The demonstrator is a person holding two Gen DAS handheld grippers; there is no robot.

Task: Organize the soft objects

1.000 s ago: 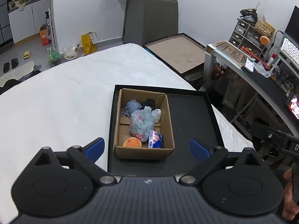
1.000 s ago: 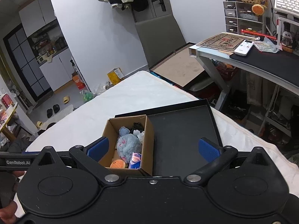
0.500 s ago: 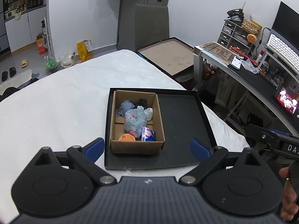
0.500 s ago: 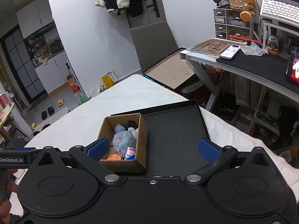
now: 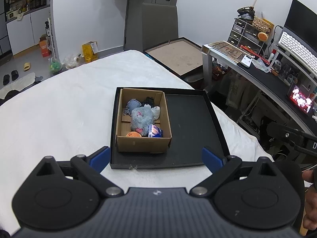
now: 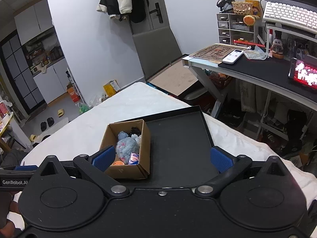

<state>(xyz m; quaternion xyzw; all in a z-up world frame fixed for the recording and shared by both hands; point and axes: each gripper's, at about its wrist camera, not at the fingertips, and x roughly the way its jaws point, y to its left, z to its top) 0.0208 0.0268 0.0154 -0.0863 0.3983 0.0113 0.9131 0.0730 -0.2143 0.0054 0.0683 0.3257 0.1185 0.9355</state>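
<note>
Ahead of my spread fingers: the cardboard box [image 5: 143, 119] of soft things, sitting in the left half of the black tray [image 5: 190, 123] on the white bed [image 5: 59, 107].

I judge the sorting looks finished or paused, since the grey plush [image 5: 141, 120], denim scrap [image 5: 133, 105], orange ball [image 5: 134, 134] and blue packet [image 5: 155, 132] all lie inside the box and nothing soft lies loose. My left gripper [image 5: 156, 156] and right gripper [image 6: 161, 156] both gape wide and empty, held level above the tray's near edge. Any next pick would mean dropping forward and down into the box.
</note>
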